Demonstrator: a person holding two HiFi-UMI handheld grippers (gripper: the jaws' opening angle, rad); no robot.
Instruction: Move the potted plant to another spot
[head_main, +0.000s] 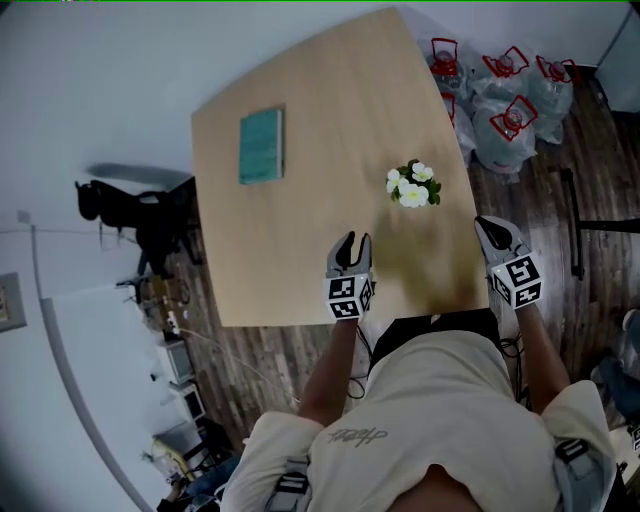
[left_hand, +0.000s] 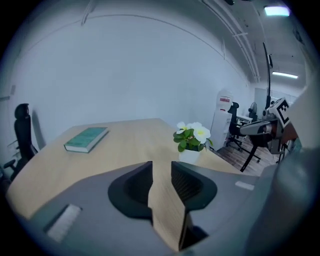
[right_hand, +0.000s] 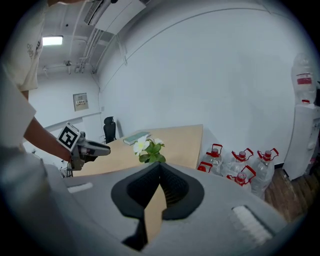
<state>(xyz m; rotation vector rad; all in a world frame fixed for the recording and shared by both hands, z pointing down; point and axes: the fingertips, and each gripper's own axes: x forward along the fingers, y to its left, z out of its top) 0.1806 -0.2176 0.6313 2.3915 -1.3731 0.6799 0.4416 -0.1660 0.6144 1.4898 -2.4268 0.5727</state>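
The potted plant (head_main: 413, 185), white flowers and green leaves in a small white pot, stands on the wooden table (head_main: 320, 90) toward its right edge. Both grippers hover at the table's near edge, short of the plant. My left gripper (head_main: 351, 243) is to the plant's near left, its jaws a narrow gap apart with nothing between them. The left gripper view has the plant (left_hand: 191, 140) just beyond the left gripper (left_hand: 161, 167). My right gripper (head_main: 493, 228) is to the plant's near right; in its own view the right gripper (right_hand: 159, 167) has its tips together, the plant (right_hand: 149, 149) ahead.
A teal book (head_main: 261, 145) lies on the table's far left part. Several water bottles with red handles (head_main: 505, 110) stand on the wood floor past the table's right side. A black office chair (head_main: 140, 215) stands left of the table. White walls surround.
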